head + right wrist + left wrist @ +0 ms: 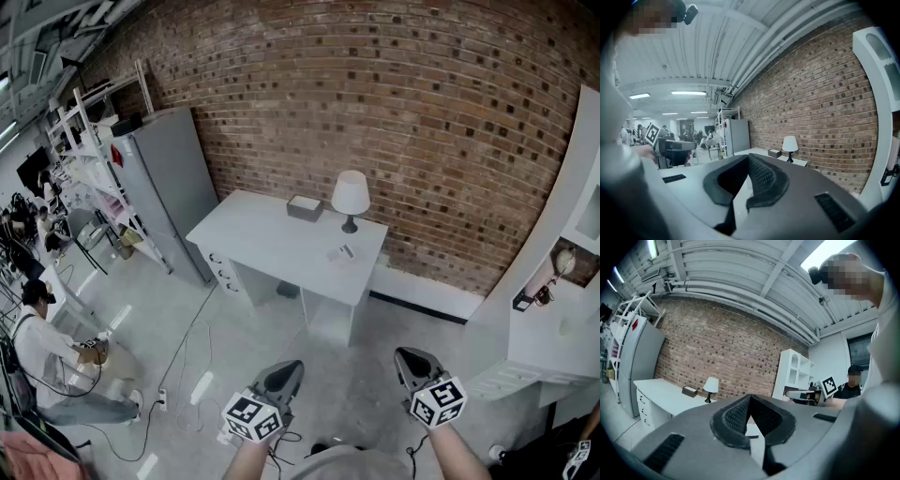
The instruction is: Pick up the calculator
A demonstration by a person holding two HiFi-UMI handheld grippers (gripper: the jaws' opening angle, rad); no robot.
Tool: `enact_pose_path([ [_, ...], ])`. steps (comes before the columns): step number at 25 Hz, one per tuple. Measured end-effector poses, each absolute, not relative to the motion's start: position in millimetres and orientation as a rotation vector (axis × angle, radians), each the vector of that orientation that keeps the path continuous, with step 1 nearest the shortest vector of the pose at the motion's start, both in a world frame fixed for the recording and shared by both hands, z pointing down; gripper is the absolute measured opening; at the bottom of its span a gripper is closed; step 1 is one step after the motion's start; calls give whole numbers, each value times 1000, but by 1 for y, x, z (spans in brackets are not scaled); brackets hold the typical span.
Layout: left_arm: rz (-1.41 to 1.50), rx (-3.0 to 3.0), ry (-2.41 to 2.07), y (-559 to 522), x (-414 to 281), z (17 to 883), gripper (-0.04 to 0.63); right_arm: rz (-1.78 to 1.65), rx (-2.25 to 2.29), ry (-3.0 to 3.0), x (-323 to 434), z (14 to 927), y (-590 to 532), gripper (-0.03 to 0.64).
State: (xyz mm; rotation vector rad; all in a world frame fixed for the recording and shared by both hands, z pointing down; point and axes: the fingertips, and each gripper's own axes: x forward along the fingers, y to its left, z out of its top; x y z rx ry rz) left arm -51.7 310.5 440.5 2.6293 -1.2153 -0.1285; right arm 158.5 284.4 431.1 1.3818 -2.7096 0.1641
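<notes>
Calculator (343,251), apparently on the desk (262,230), lies well beyond the right gripper (412,355).

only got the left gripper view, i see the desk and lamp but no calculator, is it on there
observer: Yes. The head view shows a small flat calculator lying on the desk, just on the near side of the lamp.
operator: right gripper got anything in it
observer: No. The right gripper view shows the right gripper shut, with nothing between its jaws.
</notes>
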Motion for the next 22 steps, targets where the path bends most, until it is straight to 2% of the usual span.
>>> enact_pose_path([
  [22, -129, 2621, -1207, 311, -58, 445, 14, 165, 1406, -2727, 148, 430, 284, 12],
])
